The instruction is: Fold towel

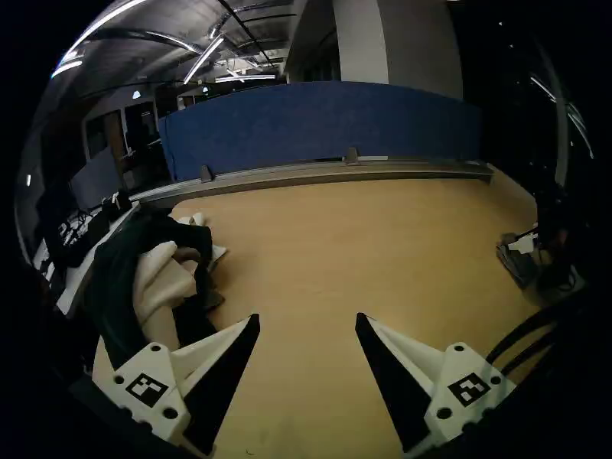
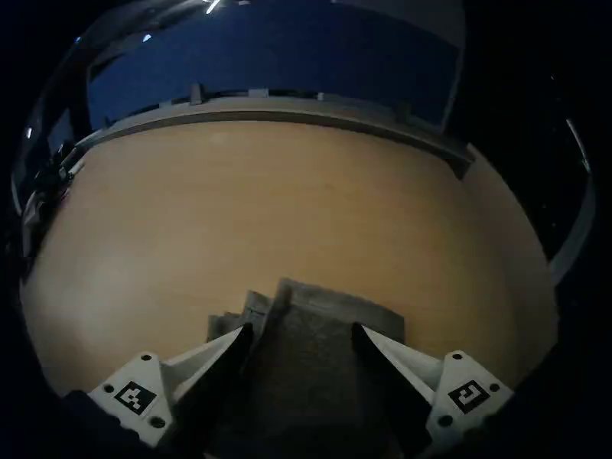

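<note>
- My left gripper [image 1: 307, 321]: jaws wide apart, holding nothing, over the wooden table [image 1: 367, 229].
- My right gripper [image 2: 302, 330]: jaws apart, straddling the grey towel [image 2: 314, 367] (folded, lying flat), not clamped.

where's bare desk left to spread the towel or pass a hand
Widest free patch: the desk between the towel and the divider. Also bare in front of the left gripper, up to the divider. Crowded there: the clothes pile at the view's left, dark clutter at its right edge.
</note>
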A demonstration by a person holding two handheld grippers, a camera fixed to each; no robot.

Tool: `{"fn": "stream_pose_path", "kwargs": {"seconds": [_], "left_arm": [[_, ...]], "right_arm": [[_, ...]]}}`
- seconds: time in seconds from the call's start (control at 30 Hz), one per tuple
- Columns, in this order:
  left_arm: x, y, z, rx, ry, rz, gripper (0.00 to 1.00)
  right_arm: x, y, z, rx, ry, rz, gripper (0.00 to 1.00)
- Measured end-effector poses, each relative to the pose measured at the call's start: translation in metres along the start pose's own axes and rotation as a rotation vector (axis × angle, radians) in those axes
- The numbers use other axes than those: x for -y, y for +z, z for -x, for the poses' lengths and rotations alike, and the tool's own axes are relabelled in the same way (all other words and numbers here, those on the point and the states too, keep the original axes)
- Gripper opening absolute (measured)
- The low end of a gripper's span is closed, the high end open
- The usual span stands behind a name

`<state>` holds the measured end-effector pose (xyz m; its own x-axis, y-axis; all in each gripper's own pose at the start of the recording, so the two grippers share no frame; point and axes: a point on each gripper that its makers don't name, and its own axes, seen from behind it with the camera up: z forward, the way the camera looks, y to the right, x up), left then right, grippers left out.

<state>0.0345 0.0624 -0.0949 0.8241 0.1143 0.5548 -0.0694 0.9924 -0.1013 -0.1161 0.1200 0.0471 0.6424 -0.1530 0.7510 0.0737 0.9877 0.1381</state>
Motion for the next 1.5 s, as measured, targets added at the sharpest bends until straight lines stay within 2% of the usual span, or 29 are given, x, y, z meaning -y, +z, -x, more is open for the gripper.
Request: {"fn": "stream_pose_path", "kwargs": {"seconds": [0.17, 0.3, 0.57, 0.9, 1.17, 1.5], "left_arm": [[0.001, 0.000, -0.002, -0.002, 0.000, -0.003, 0.93], [0.000, 0.001, -0.005, -0.005, 0.000, -0.001, 0.93], [-0.002, 0.003, -0.008, -0.014, 0.003, 0.008, 0.93], [-0.002, 0.003, -0.014, -0.032, -0.001, 0.015, 0.93], [-0.002, 0.001, -0.018, -0.045, -0.004, 0.021, 0.93], [-0.001, 0.001, -0.024, -0.064, -0.004, 0.025, 0.93]], "right_arm": [[0.001, 0.005, 0.007, 0.015, 0.000, 0.005, 1.00], [0.001, 0.001, 0.001, -0.008, 0.007, 0.005, 1.00], [0.003, -0.041, -0.018, -0.097, 0.039, -0.006, 1.00], [0.008, -0.092, -0.018, -0.171, 0.073, 0.009, 1.00], [0.013, -0.115, -0.015, -0.200, 0.088, 0.021, 1.00], [0.021, -0.127, -0.023, -0.252, 0.091, 0.020, 1.00]]}}
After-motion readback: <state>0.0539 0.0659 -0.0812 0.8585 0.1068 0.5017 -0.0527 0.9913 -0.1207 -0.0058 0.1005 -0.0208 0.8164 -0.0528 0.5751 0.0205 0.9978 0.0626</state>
